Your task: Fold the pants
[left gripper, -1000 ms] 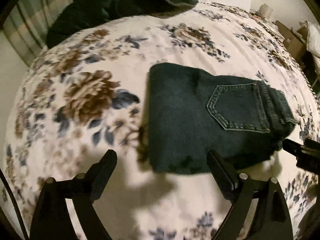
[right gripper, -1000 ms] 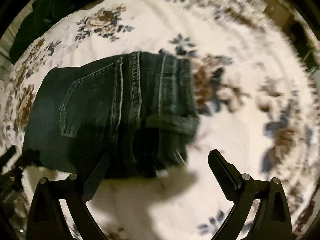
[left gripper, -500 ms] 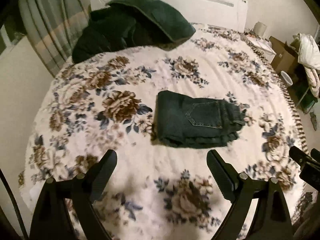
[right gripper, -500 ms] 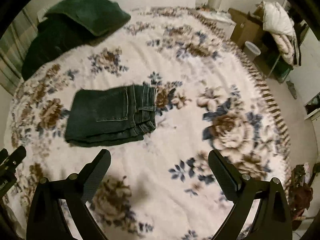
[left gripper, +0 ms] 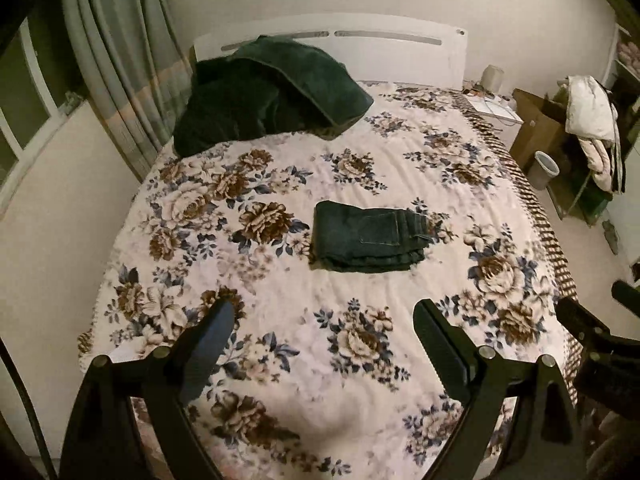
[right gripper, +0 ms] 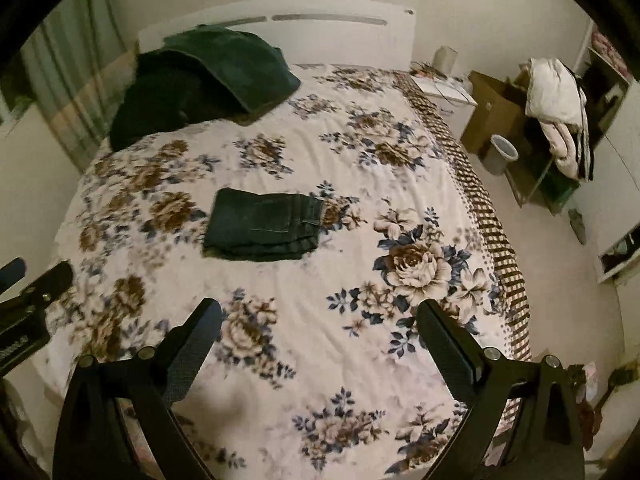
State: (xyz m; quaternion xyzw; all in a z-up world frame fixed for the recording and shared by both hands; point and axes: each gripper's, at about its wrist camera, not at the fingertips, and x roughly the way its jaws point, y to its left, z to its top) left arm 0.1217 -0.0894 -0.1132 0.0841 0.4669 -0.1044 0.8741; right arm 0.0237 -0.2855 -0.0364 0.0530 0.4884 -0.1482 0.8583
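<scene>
Now, line by line:
Change: both views pulled well up and back within the last second; a close look at denim then, the whole bed (left gripper: 280, 408) and much of the room now.
Meaning for the task: judged complete, or all but; nothing left spread out, no leg trailing, only the withdrawal in hand.
Bed: fills most of each view, covered by a pale floral blanket (left gripper: 192, 208), lightly rippled; white headboard (left gripper: 400, 52) at top centre.
Dark green bedding: heaped at the upper left of the bed (left gripper: 264, 92), against the headboard, well apart from the pants.
Pants: folded into a compact dark denim stack (left gripper: 368, 240), just right of centre in the left view, left of centre in the right view (right gripper: 264, 224); back pocket uppermost, waistband toward the right edge.
Left gripper: fingers released, spread wide, nothing between them (left gripper: 324, 344); high above the blanket, lower centre of its frame.
Right gripper: likewise released and empty (right gripper: 320, 344); also glimpsed at the right edge of the left view.
Room: curtain (left gripper: 116, 80) at upper left; cardboard box (left gripper: 536, 128), small bin (left gripper: 546, 168) and draped white clothing (left gripper: 588, 108) at upper right, on the floor side of the bed.
</scene>
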